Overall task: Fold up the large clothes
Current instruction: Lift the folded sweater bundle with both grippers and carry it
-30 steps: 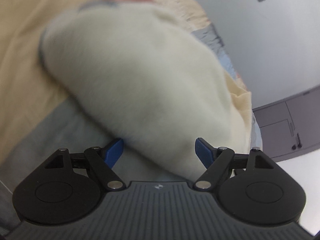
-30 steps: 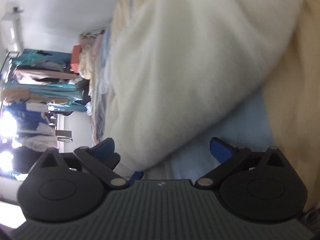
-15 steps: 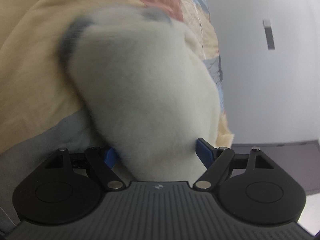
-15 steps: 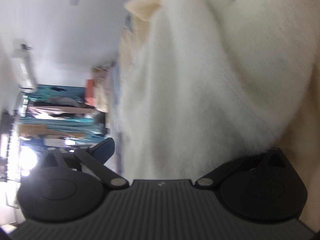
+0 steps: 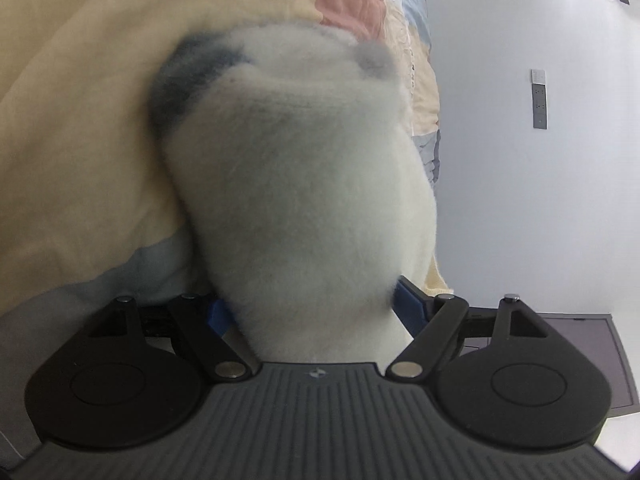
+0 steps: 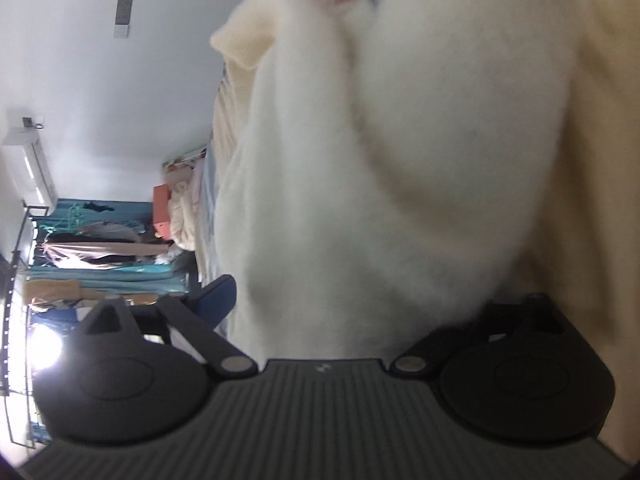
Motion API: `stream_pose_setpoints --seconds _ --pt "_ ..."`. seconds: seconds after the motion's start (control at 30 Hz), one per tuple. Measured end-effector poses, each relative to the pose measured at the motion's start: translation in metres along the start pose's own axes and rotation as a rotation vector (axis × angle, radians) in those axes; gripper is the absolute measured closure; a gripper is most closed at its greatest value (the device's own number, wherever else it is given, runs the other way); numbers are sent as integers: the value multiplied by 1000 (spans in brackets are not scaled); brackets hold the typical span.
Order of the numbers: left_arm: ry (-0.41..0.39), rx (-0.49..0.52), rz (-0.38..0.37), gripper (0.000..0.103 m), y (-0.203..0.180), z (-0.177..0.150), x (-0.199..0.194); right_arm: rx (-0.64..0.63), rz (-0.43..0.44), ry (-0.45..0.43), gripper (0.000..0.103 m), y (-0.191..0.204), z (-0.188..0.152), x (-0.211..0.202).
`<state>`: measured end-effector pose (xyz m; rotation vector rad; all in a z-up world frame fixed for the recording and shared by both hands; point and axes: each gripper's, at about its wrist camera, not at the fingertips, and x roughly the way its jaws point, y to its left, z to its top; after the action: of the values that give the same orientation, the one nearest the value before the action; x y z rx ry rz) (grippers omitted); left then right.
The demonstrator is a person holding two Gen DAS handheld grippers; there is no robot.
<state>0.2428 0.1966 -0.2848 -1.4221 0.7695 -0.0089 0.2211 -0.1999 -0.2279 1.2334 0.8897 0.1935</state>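
Fleece (image 5: 304,200) fills centre frame on the quilt (image 5: 72,120); left gripper (image 5: 310,306) clamps its thick fold to carry it over, right gripper (image 6: 352,300) has just been closing, fleece between, grip unclear

We had two views, one camera on each gripper, both looking forward along the fingers and a little downward. The left wrist camera sat very close behind the left gripper (image 5: 310,306) and faced the white fluffy garment (image 5: 304,208), with the bed cover (image 5: 80,140) on its left and a wall (image 5: 520,180) on its right. The right wrist camera sat just as close behind the right gripper (image 6: 360,312); here the wall (image 6: 120,120) and a clothes rack (image 6: 92,256) were on the left. Both views shared the same garment (image 6: 400,160), the bed and the wall.
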Motion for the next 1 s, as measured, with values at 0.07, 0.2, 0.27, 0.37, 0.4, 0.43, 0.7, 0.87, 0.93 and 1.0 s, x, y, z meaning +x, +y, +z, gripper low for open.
stream_pose_setpoints --seconds 0.07,0.2,0.27,0.37,0.4,0.43,0.7,0.87,0.93,1.0 --pt "-5 -2 7 21 -1 0 2 -44 -29 -14 16 4 -2 -1" --pt "-17 16 28 24 -11 0 5 -146 -125 -22 39 10 -9 2" --pt "-28 28 43 30 -12 -2 6 -185 -146 -33 48 12 -10 1" --pt "-43 39 60 42 -16 -4 4 -253 -157 -54 59 19 -12 -2" --pt "-48 46 62 49 -17 -4 3 -267 -154 -60 63 21 -13 -4" --pt "-53 56 63 52 -17 -5 0 -283 -150 -65 64 23 -13 -7" --pt "-95 214 -7 68 -47 -20 -31 -416 -69 -135 69 46 -21 -39" --pt "-99 286 -48 68 -72 -42 -59 -480 -36 -182 69 73 -30 -60" --pt "-97 297 -65 68 -80 -54 -75 -499 -16 -200 69 79 -34 -78" --pt "-93 299 -70 68 -79 -68 -90 -520 -14 -209 69 87 -40 -92"
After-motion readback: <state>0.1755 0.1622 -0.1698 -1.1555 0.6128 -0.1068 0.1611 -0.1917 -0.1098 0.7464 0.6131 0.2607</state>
